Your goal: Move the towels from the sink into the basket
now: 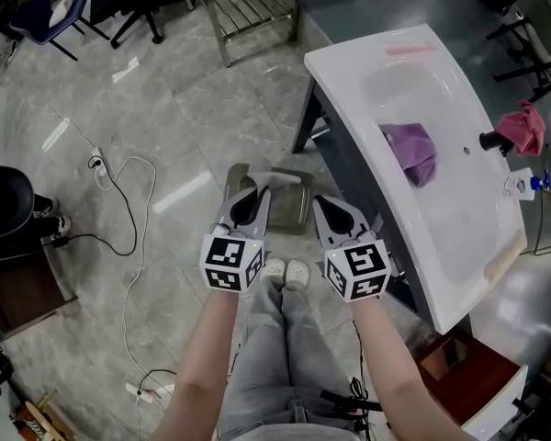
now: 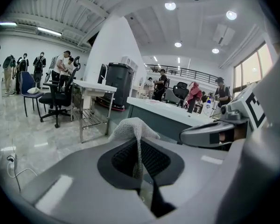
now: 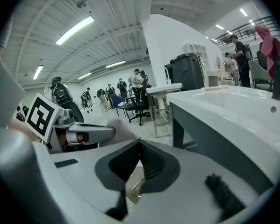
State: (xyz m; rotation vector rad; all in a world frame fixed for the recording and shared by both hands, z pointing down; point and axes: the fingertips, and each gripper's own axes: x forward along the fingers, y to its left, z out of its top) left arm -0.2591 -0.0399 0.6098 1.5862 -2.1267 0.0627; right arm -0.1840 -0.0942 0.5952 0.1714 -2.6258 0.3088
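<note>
— What have the two grippers got?

— The left gripper [image 2: 139, 146] is clamped on a pale grey knitted towel [image 2: 132, 127]. The cloth runs between the pads and bunches up in a peak past the tips. The right gripper [image 3: 139, 143] is just beside it with its jaws pressed together (whether a corner of cloth is caught there, I can't tell).

— And the basket?

— An olive-grey rectangular basket [image 1: 305, 211] sits on the floor in front of the person's pale shoes [image 1: 286, 271]. It is beside the dark base of the white sink [image 1: 349, 58], and both grippers point towards it.

— Anything left in the basin?

— A crumpled purple towel [image 1: 413, 152] lies in the bowl near the black tap [image 1: 492, 141], well apart from both grippers. A pink cloth [image 1: 525, 127] is draped on the tap.

— How much room is there to move?

— It's tight on the right, where the sink's long front edge runs close by the right gripper. On the left the grey tiled floor [image 1: 184, 108] lies open as far as a white power strip [image 1: 102, 175]. A metal wire rack [image 1: 248, 7] stands further off, beyond the sink's far corner.
</note>
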